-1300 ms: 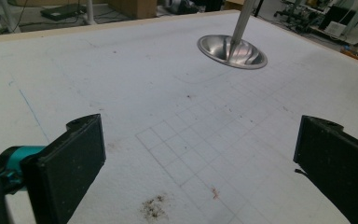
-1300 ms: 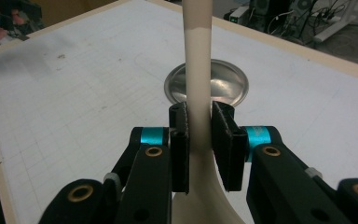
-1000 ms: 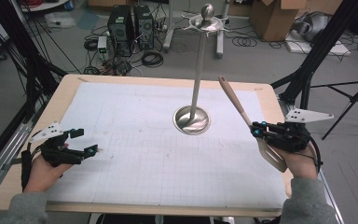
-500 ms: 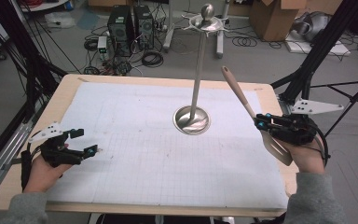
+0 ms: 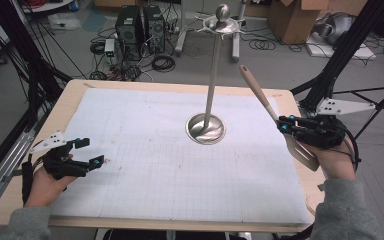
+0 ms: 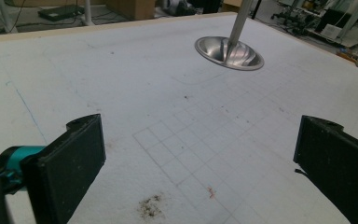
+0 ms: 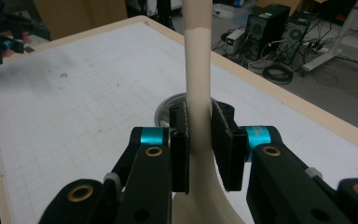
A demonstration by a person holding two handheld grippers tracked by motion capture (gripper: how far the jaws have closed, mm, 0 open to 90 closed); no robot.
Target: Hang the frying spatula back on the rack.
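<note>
White gridded table (image 5: 145, 185); right claw (image 5: 283, 124) clamps pale beige spatula (image 5: 260, 95).

The table (image 5: 75, 92) has a pale wood rim, and a white sheet (image 5: 145, 135) covers its top, ruled with a faint grey grid. On that sheet, nearer the person than the stand, sit a small dark brown smudge (image 6: 150, 206) and a tiny red fleck (image 6: 211, 192). The stand (image 5: 206, 128) is shiny silver, base, pole and top alike. The spatula (image 5: 262, 97) is beige, with a paler cream handle (image 7: 198, 65). The right gripper (image 7: 199, 140) is black with teal collars and brass-coloured rivets; the left gripper (image 5: 87, 152) is black with teal too. Both sleeves (image 5: 347, 210) are grey.
</note>
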